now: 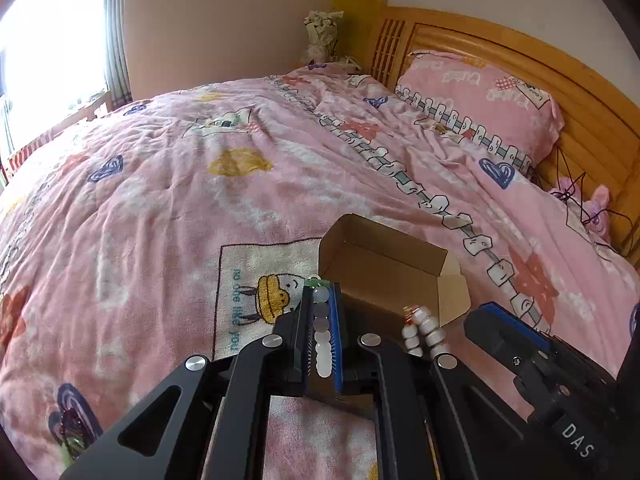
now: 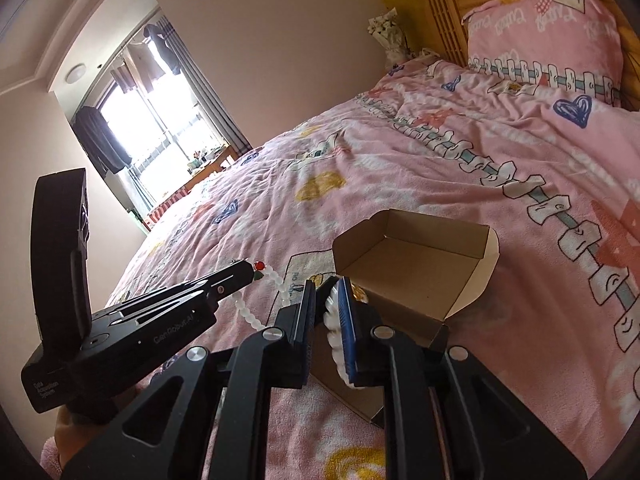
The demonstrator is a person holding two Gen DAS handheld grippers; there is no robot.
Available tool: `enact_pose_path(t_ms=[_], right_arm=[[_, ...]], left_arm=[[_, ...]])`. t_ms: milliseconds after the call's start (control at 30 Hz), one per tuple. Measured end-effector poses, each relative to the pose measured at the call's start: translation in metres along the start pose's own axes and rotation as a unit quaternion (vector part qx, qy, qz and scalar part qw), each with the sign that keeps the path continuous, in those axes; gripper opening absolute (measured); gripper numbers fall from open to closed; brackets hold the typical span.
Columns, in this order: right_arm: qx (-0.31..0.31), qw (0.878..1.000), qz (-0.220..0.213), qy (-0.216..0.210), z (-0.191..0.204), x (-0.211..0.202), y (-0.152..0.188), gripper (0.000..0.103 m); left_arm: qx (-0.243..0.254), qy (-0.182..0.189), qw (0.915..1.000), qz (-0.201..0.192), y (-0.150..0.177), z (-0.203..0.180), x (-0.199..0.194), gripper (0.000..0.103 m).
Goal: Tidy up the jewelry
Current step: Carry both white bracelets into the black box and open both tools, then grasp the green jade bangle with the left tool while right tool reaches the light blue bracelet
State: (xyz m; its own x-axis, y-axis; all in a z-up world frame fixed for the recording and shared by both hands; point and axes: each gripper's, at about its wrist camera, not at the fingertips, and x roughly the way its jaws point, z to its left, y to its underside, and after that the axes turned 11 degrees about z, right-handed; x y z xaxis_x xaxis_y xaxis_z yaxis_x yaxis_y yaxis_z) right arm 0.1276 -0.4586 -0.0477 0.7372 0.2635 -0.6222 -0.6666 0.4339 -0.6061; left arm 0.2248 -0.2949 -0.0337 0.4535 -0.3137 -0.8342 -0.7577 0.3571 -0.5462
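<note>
Pink-quilted bed, wooden headboard, pink pillow, bright curtained window, plain walls.

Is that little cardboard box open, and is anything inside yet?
Open: the cardboard box has its flaps up, and the floor that shows is bare. Its near end is hidden.

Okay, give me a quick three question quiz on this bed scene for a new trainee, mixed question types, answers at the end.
1. True or false: the cardboard box on the pink bedspread is closed.
2. Multiple choice: the left gripper is shut on
A. a translucent bead bracelet
B. a gold ring
C. a watch
3. Fill in: the right gripper holds a white bead bracelet right beside the ____.

Key:
1. False, it lies open and looks empty.
2. A
3. cardboard box
</note>
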Motion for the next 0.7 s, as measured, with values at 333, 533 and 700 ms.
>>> enact_pose_path(t_ms=[333, 533, 700], right_arm=[[0.02, 0.999, -0.025, -0.019, -0.003, -0.019, -0.003, 0.023], [-0.008, 0.999, -0.018, -0.026, 0.019, -0.019, -0.003, 0.023], [-0.05, 0.998, -0.007, -0.029, 0.053, -0.013, 0.001, 0.031]], left_arm=[[-0.02, -0.019, 0.9994, -0.019, 0.008, 0.02, -0.023, 0.062], [-0.009, -0.06, 0.9976, -0.033, 0.032, 0.045, -0.053, 0.071], [-0.018, -0.126, 0.9909, -0.043, 0.069, 0.091, -0.086, 0.078]])
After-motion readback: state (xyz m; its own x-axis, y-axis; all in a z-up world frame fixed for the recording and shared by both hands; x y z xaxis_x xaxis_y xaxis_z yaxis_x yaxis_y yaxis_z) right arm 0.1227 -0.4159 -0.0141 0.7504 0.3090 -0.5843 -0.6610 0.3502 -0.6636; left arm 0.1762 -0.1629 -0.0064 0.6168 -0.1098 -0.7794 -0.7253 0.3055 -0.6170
